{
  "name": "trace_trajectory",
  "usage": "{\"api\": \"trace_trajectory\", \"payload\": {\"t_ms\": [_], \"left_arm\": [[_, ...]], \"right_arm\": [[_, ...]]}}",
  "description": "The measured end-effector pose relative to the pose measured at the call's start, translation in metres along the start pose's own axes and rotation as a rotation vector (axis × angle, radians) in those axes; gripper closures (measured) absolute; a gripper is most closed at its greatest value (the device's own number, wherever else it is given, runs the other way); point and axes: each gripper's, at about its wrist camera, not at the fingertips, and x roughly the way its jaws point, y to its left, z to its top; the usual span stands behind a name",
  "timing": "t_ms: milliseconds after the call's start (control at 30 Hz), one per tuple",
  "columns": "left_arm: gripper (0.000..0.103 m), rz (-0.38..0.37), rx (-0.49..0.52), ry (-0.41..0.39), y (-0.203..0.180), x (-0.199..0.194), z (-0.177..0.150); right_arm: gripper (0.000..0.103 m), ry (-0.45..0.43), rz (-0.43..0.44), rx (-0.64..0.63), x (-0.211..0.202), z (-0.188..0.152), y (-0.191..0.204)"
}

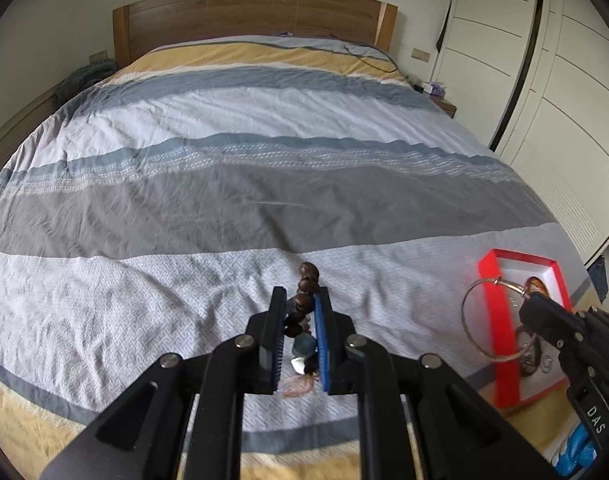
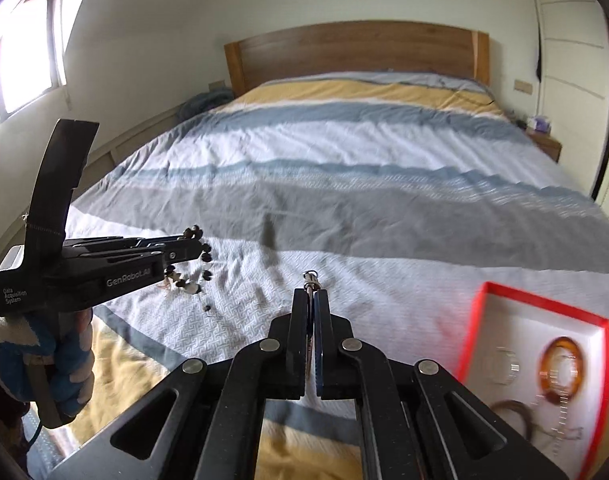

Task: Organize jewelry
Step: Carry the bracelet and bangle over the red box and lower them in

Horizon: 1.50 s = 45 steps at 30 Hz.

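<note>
One bed (image 1: 264, 160), spread with a striped cover, carries the whole scene. One red-rimmed box (image 1: 492, 320) with a white lining rests near its foot, on the right-hand side. Inside the box three pieces can be counted in the right wrist view: one amber bangle (image 2: 560, 368), one dark bracelet (image 2: 512, 408) and one pale ring-shaped piece; more cannot be told through the blur.

One brown bead bracelet (image 1: 304, 300) with a tassel is clamped between the pads of the left hand-held gripper (image 1: 300, 308) and is held clear of the cover. One thin metal hoop (image 1: 484, 320) hangs from the right hand-held gripper (image 2: 313, 304), whose jaws are pressed together on the hoop's clasp.

The step in hand is judged to be carrying both pieces to the box. It would be done well if each piece were brought low over a bare part of the lining before release, one at a time, so that nothing is tangled with what lies there.
</note>
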Motion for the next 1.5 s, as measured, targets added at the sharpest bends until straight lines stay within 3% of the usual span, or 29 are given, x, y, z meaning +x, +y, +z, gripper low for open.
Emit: {"api": "trace_trajectory", "payload": {"t_ms": [367,700,1133,1500], "left_arm": [[0.09,-0.093,0.07,-0.025,-0.082,-0.044,-0.005],[0.09,-0.201,0.173,0.009,-0.179,-0.037,-0.015],[0.09,-0.282,0.248,0.106,-0.263,0.017,-0.041],[0.09,-0.226,0.218,0.104,-0.269,0.077,-0.013]], "right_arm": [[0.1,-0.073,-0.113,0.023,-0.093,-0.006,-0.035],[0.1,-0.074,-0.202,0.082,-0.136,-0.032,-0.091],[0.1,-0.002,-0.266,0.199,-0.132,-0.079,-0.176],[0.1,0.0,-0.204,0.19,-0.083,-0.057,-0.198]]}}
